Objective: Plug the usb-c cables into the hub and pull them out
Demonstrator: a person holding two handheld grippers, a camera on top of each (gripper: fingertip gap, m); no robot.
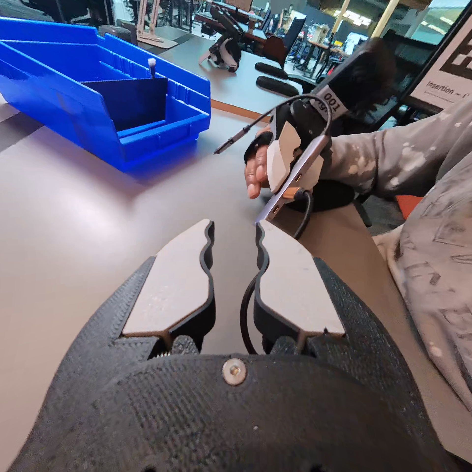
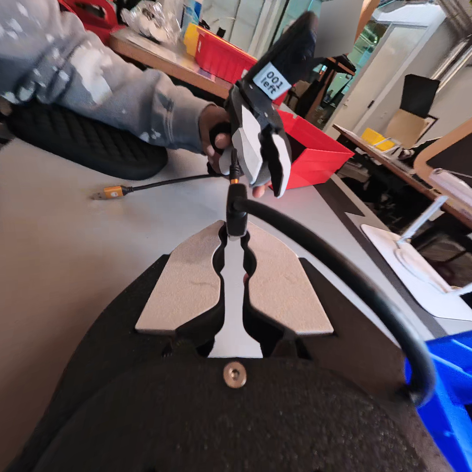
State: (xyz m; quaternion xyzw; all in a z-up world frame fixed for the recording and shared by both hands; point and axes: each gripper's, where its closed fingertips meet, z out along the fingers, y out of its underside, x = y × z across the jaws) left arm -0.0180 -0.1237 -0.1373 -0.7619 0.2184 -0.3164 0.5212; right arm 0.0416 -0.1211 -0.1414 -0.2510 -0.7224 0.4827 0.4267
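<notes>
Hub (image 1: 297, 177) clamped edge-on between the right gripper (image 1: 293, 163) fingers, held above the table (image 1: 76, 229).
Left gripper (image 1: 234, 226) fingers parted, holding nothing. An orange-collared cable (image 1: 305, 204) sits plugged into the hub; only the right wrist view shows its orange far plug (image 2: 112, 192) on the table. Both grippers carry white labels.

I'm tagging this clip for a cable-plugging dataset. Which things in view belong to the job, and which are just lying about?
Part of the job:
- hub, clamped in the right gripper
- orange-tipped cable, plugged into the hub
- its loose orange end on the table
- left gripper, open

Just lying about:
- blue bin
- red bin
- black cushion
- white stand
</notes>
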